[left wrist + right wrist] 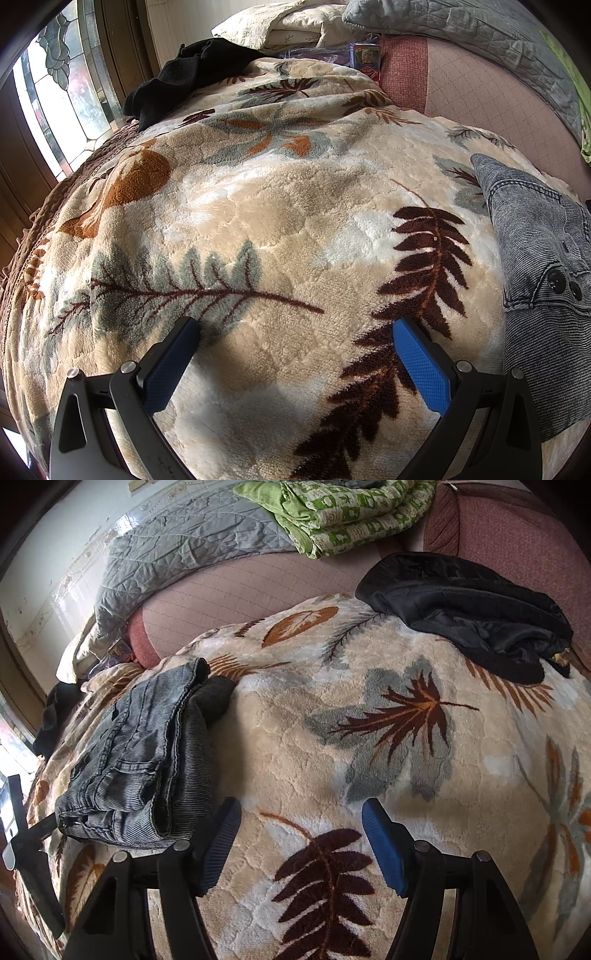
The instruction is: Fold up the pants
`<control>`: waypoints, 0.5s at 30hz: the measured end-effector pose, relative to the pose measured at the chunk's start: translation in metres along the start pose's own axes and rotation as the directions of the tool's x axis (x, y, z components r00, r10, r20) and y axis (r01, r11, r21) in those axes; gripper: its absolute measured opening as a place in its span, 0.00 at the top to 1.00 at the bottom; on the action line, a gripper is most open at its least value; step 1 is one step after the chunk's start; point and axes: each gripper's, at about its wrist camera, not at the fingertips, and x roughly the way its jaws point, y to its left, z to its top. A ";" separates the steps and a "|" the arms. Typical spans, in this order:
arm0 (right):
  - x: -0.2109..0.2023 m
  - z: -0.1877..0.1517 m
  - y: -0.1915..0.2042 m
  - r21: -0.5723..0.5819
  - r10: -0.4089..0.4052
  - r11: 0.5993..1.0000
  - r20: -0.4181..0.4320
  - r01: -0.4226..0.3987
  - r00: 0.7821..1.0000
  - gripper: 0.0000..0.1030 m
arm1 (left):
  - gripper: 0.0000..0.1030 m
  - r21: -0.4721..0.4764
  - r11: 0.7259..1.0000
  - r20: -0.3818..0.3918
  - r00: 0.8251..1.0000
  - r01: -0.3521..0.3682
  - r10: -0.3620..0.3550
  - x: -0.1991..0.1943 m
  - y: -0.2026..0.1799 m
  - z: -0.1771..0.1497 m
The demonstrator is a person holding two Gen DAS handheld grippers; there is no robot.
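Observation:
Grey corduroy pants (144, 760) lie folded in a compact stack on the leaf-patterned fleece blanket (332, 738), left of my right gripper (299, 812). That gripper is open, with only blanket between its blue pads. The same pants (546, 266) show at the right edge of the left wrist view, two dark buttons facing up. My left gripper (295, 328) hovers open over the blanket (258, 206), to the left of the pants and apart from them.
A black garment (472, 616) lies bunched at the blanket's far right. Another dark cloth (173, 81) sits at the far left by a window. A grey quilt (177, 557), a green patterned quilt (340, 513) and pillows (280, 22) lie behind on the pink mattress (472, 99).

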 end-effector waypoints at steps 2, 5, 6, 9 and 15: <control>0.004 0.001 -0.001 0.000 0.001 1.000 -0.013 -0.001 1.000 0.31 | 0.00 0.000 1.000 0.000 1.000 0.000 0.000 0.000 0.000 0.000; 0.006 0.004 0.005 -0.024 -0.006 1.000 -0.002 0.006 1.000 0.31 | 0.00 0.000 1.000 0.000 1.000 0.000 0.000 0.000 0.000 0.000; 0.007 0.005 0.007 -0.023 0.000 1.000 0.000 0.000 1.000 0.31 | 0.00 0.000 1.000 0.000 1.000 0.000 0.000 0.000 0.000 0.000; 0.007 0.005 0.015 -0.046 0.024 0.999 -0.004 -0.024 1.000 0.31 | 0.00 0.000 1.000 -0.001 1.000 0.000 0.000 0.000 0.000 0.000; -0.004 0.006 0.021 -0.090 0.018 0.996 0.042 -0.014 0.999 0.31 | 0.00 -0.001 1.000 -0.002 1.000 0.002 -0.002 0.001 0.000 0.001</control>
